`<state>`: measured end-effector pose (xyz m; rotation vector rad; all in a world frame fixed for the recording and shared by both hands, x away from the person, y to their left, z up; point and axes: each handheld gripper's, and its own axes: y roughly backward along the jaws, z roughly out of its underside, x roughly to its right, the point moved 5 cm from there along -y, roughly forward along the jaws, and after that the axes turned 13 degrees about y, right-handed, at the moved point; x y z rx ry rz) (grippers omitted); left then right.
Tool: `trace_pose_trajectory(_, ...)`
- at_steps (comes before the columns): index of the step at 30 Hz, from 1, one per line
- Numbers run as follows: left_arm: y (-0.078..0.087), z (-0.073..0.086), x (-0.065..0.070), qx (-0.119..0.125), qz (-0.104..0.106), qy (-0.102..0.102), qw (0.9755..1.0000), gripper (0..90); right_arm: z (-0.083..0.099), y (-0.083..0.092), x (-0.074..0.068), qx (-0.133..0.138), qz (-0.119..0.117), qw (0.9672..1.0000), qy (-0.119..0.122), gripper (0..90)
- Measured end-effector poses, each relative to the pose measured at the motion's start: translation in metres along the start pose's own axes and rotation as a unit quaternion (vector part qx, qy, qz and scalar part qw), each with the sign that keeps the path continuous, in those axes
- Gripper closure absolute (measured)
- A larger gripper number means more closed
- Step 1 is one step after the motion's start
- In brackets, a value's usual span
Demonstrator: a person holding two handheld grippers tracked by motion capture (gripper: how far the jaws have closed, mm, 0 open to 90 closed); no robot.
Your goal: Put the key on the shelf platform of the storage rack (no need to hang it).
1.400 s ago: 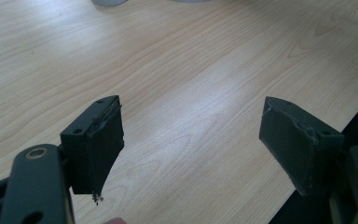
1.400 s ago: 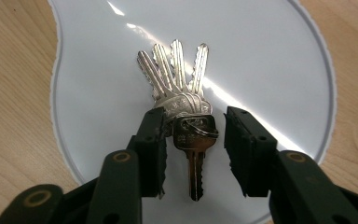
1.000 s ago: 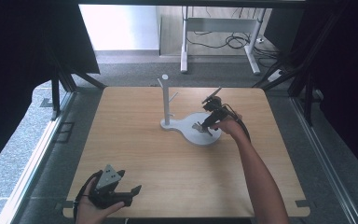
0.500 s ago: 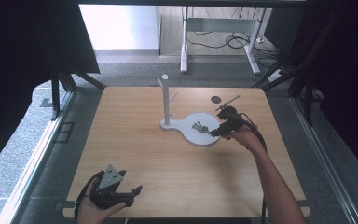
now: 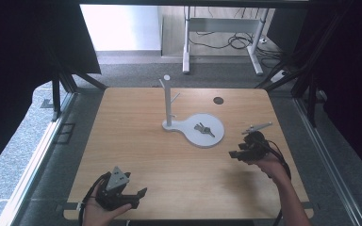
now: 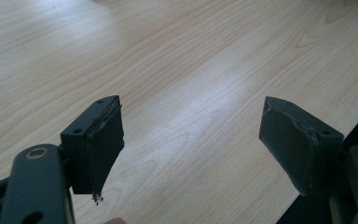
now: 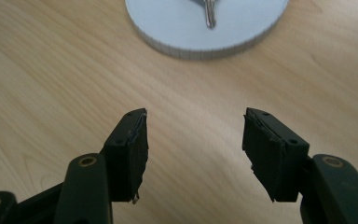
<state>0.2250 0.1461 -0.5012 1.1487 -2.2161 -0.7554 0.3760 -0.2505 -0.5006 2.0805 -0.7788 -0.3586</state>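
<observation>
A bunch of keys [image 5: 203, 128] lies on the round white base [image 5: 212, 140] of a small white stand with a post and pegs [image 5: 168, 101]. My right gripper [image 5: 235, 154] hovers over the table to the right of that base, open and empty; its jaws have just been opening. In the right gripper view the base's rim [image 7: 200, 49] and a key tip [image 7: 209, 14] lie ahead of the open jaws [image 7: 193, 140]. My left gripper [image 5: 134, 197] rests near the table's front left edge, open with nothing between its pads [image 6: 191, 140].
A dark round hole [image 5: 218, 100] sits in the wooden tabletop [image 5: 136, 136] at the back right. A desk frame and cables [image 5: 226, 40] stand on the floor beyond the table. Black curtains hang on both sides.
My right gripper has pulled back from the stand's base toward the right front of the table, leaving the keys lying on the base. The left gripper has stayed put.
</observation>
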Motion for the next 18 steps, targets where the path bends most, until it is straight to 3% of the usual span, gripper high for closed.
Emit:
trace_pose_trajectory(9,-0.009,0.002,0.005,-0.015,-0.003,-0.006,0.9999,22.2,0.050,0.001,-0.015,0.020,0.011,0.9997,-0.006,40.8)
trace_pose_trajectory(18,-0.014,0.002,0.007,-0.021,-0.007,-0.004,0.9997,22.2,0.051,0.004,-0.017,0.056,0.030,0.9980,-0.002,41.5)
